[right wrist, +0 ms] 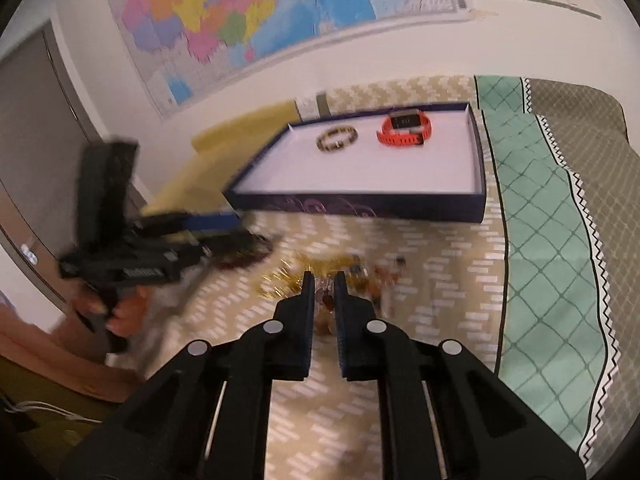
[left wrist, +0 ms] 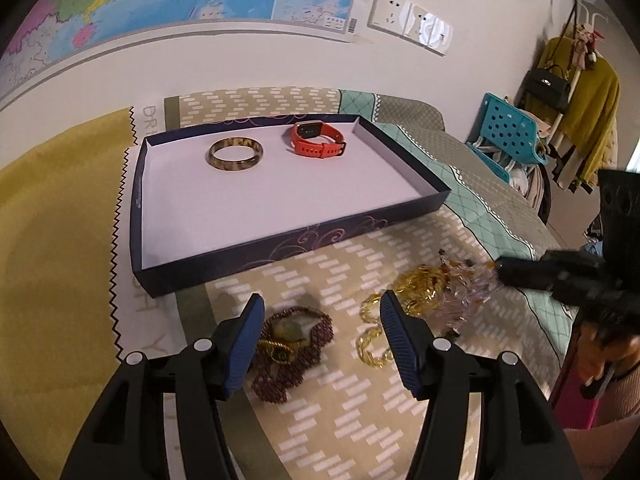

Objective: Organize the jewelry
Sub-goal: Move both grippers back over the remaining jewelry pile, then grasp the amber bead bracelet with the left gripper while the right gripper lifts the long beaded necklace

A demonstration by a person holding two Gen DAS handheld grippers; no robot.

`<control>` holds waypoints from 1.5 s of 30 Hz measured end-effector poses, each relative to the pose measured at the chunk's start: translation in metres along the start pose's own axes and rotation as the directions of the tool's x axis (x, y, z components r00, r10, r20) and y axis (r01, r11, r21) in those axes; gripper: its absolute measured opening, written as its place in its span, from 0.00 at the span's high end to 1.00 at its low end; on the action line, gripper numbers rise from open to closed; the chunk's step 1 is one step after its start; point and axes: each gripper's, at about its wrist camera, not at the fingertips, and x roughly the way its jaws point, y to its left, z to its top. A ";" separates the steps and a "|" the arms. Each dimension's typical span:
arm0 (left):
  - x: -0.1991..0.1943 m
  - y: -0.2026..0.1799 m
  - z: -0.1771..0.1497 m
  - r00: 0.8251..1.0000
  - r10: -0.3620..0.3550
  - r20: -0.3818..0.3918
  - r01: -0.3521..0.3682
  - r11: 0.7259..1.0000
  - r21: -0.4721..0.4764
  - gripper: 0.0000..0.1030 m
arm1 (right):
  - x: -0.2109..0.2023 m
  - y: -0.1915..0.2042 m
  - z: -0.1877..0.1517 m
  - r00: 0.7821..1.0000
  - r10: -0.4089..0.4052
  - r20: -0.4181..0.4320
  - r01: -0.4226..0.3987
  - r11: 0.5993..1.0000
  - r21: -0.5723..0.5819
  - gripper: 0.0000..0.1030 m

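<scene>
1. Left wrist view showed the patterned bedspread point(left wrist: 352, 400) carrying a shallow dark-blue box lid point(left wrist: 256, 248) used as a tray, white inside.
2. Two pieces already lay in that tray: a mottled brown bangle point(left wrist: 236, 154) and, beside it, an orange watch point(left wrist: 318, 140).
3. The unsorted jewelry sat on the cloth in front of the tray: a maroon beaded necklace point(left wrist: 294, 350), gold chains point(left wrist: 420, 286) and a pale crystal piece point(left wrist: 470, 294).
4. The left gripper point(left wrist: 320, 316) hovered with fingers spread wide above the maroon necklace, gripping nothing.
5. The right gripper point(right wrist: 323, 280) had its fingers nearly closed at the crystal piece; blur hid whether they actually pinched it.
6. By my judgement, this was a pick-up step; next came a firm pinch, a lift, and a carry into the tray's bare area.
</scene>
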 end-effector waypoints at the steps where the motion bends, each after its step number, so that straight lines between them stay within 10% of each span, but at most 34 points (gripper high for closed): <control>1: -0.001 -0.001 -0.001 1.000 -0.003 0.000 0.003 1.000 0.003 0.44 | -0.005 -0.001 0.001 1.000 0.013 0.016 -0.013 1.000 0.010 0.90; 9: 0.001 -0.009 -0.013 1.000 -0.021 -0.021 0.022 0.999 0.032 0.43 | -0.007 -0.007 -0.008 0.998 -0.028 -0.052 0.028 1.000 -0.007 0.89; 13: 0.004 -0.009 -0.015 0.999 -0.024 -0.030 0.025 0.999 0.027 0.42 | -0.005 -0.013 -0.016 0.986 -0.152 -0.070 0.151 0.988 -0.018 0.53; 28: 0.006 -0.010 -0.017 0.999 -0.027 -0.041 0.028 0.999 0.023 0.37 | 0.066 -0.004 -0.022 0.955 -0.221 -0.195 0.177 0.959 -0.221 0.91; 37: 0.002 -0.005 -0.015 0.999 -0.023 -0.029 0.023 1.000 0.010 0.37 | 0.010 0.002 0.013 0.996 -0.082 -0.030 0.078 0.992 -0.103 0.94; 45: -0.011 0.005 -0.019 1.000 0.000 -0.006 0.001 1.000 0.013 0.37 | -0.039 0.018 0.049 0.988 0.030 0.152 -0.019 0.997 -0.070 0.94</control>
